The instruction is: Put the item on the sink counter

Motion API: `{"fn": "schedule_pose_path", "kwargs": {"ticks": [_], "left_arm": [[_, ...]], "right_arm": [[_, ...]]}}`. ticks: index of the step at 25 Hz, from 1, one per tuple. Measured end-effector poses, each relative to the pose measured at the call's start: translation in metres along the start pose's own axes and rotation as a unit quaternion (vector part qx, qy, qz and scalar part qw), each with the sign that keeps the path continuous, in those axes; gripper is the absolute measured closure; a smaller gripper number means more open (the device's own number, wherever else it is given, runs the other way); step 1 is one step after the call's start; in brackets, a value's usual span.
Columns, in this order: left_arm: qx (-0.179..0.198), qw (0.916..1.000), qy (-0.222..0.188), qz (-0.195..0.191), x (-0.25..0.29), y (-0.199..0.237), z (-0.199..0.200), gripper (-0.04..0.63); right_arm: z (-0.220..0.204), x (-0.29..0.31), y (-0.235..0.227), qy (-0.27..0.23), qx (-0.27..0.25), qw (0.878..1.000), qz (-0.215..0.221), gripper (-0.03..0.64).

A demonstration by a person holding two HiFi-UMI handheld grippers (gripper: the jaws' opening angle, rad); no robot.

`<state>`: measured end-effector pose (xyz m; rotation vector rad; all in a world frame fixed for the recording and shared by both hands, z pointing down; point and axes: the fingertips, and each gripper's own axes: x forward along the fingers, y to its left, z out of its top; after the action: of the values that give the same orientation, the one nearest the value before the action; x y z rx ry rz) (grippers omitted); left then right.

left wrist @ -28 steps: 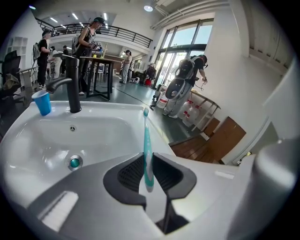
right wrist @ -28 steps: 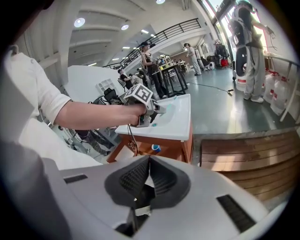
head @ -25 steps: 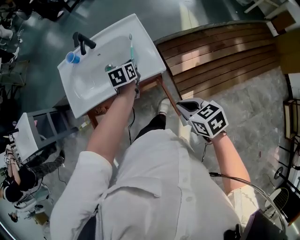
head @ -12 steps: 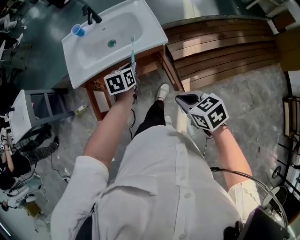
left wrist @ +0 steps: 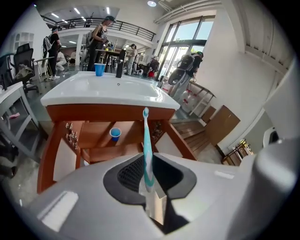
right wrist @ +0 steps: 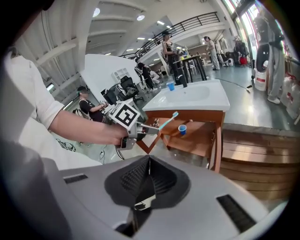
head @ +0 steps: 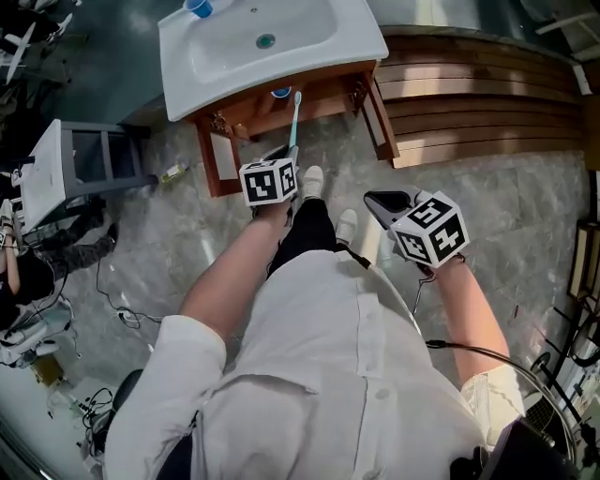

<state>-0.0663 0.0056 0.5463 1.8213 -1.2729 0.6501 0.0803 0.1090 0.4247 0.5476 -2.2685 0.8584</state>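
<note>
A teal and white toothbrush (head: 294, 117) (left wrist: 146, 145) (right wrist: 168, 120) sticks out of my left gripper (head: 287, 150) (left wrist: 149, 187), which is shut on its handle, bristle end pointing at the sink. The white sink counter (head: 216, 70) (left wrist: 93, 96) (right wrist: 187, 101) rests on a wooden stand, and the brush hangs in front of the stand, below the rim and apart from it. My right gripper (head: 380, 202) (right wrist: 149, 176) is shut and empty, held back to the right of my body.
A blue cup (head: 199, 7) (left wrist: 99, 69) and a black tap (left wrist: 119, 63) stand at the sink's back edge. Another blue cup (left wrist: 115, 134) (right wrist: 182, 129) sits on the shelf under it. Wooden decking (head: 487, 94) lies right, a grey rack (head: 94, 159) left. People stand behind.
The left gripper and toothbrush have drawn back from over the basin to in front of the stand. The sink has slid toward the top of the head view. The right gripper hardly moved.
</note>
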Motion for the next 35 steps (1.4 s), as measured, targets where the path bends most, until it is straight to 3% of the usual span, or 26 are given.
{"fn": "schedule_pose_path", "kwargs": {"ticks": [7,17,26,35], "left_arm": [[-0.041,0.998,0.028,0.04,0.043,0.081,-0.035,0.534],[-0.115,0.9891,-0.001,0.092,0.157,0.191,-0.02,0.534],[-0.117,0.9872,-0.027,0.105,0.26,0.262,-0.003,0.534],[-0.109,0.9867,-0.043,0.112,0.306,0.289,0.014,0.534]], "right_arm": [[0.01,0.049,-0.011,0.03,0.006,0.999,0.021,0.612],[0.0,0.144,-0.051,0.07,-0.012,0.997,0.041,0.612],[-0.031,0.218,-0.099,0.069,0.0,0.997,0.038,0.612],[-0.058,0.245,-0.125,0.082,0.012,0.996,0.035,0.612]]}}
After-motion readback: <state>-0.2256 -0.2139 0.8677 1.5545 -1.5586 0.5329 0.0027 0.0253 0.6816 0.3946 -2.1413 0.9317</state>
